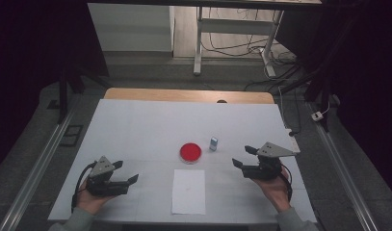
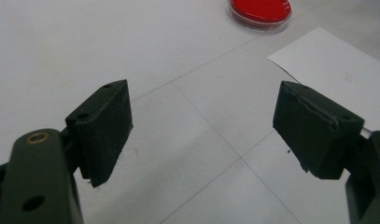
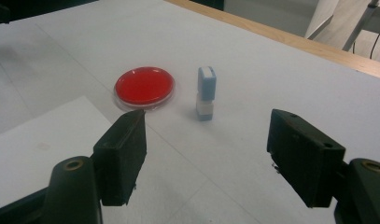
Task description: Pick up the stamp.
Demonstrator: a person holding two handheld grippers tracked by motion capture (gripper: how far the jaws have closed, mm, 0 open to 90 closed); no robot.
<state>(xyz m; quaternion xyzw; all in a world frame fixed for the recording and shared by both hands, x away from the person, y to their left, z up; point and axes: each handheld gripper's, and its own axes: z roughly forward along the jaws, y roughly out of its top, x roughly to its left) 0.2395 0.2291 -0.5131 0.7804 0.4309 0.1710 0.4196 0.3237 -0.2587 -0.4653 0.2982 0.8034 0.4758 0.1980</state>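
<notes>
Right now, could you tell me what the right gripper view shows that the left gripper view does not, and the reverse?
The right gripper view alone has the small blue and white stamp standing upright beside the dish, and the table's wooden far edge. The left gripper view alone has the left gripper, jaws wide apart over bare table. Both share the red dish, the white paper sheet and the white table top; the right gripper is open too.

The red dish [image 2: 260, 11] is cut by the left gripper view's top edge — the paper sheet [image 2: 337, 74] beside it, by the right edge.
</notes>
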